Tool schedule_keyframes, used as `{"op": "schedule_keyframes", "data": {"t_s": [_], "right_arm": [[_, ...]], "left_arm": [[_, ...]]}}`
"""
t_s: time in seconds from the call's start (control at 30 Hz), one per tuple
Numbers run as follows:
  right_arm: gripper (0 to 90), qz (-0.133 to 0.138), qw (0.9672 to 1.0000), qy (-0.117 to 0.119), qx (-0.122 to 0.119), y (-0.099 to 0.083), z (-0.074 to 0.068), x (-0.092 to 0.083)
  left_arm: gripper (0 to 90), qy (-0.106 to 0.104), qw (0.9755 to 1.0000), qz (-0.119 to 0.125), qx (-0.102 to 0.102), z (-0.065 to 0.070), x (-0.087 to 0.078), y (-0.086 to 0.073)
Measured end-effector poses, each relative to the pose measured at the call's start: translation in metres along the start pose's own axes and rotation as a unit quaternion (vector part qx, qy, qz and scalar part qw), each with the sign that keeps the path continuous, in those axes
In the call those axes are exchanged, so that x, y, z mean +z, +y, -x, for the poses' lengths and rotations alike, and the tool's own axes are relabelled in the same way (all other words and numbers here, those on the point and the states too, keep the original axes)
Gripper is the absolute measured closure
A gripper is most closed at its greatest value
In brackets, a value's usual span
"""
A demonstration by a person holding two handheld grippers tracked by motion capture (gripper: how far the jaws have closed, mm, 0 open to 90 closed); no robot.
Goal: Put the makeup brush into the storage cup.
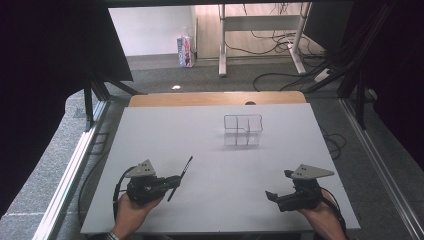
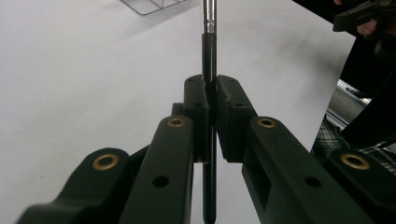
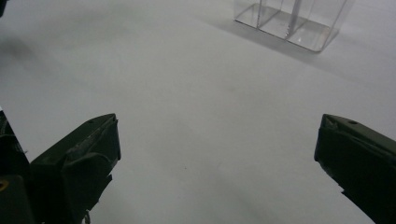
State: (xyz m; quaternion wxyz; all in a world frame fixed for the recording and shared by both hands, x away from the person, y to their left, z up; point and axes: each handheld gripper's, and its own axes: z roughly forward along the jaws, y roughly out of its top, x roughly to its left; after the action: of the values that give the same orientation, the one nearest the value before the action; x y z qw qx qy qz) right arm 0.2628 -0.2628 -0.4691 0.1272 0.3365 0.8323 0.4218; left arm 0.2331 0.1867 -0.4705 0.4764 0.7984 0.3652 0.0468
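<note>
A thin black brush (image 1: 184,171) with a silver ferrule (image 2: 208,18) is clamped between the jaws of my left gripper (image 1: 176,182), at the table's front left. It sticks out past the fingertips towards the far right. In the left gripper view, my left gripper (image 2: 212,93) is shut on the brush handle (image 2: 208,51), whose lower end hangs below the pads. My right gripper (image 1: 280,185) sits at the front right, open with nothing between its jaws. The right gripper view shows my right gripper (image 3: 217,135) over bare table.
A clear plastic organizer (image 1: 243,130) with several compartments stands past the middle of the white table (image 1: 200,150); it also shows as a clear box (image 3: 292,21) ahead of the right gripper. Cables and desk legs (image 1: 222,45) lie on the floor beyond.
</note>
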Motion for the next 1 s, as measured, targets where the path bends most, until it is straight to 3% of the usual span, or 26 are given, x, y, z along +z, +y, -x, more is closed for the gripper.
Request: {"op": "schedule_keyframes", "data": {"t_s": [0.6, 1.0], "right_arm": [[1.3, 0.050, 0.9968, 0.057, 0.026, 0.019, -0.012, 0.009], [1.5, 0.044, 0.9961, 0.070, 0.033, 0.029, -0.022, 0.023]], "left_arm": [[83.9, -0.009, 0.9995, 0.017, 0.024, 0.020, 0.013, 0.004], [83.8, -0.021, 0.9991, 0.009, 0.035, 0.024, 0.032, 0.011]]}}
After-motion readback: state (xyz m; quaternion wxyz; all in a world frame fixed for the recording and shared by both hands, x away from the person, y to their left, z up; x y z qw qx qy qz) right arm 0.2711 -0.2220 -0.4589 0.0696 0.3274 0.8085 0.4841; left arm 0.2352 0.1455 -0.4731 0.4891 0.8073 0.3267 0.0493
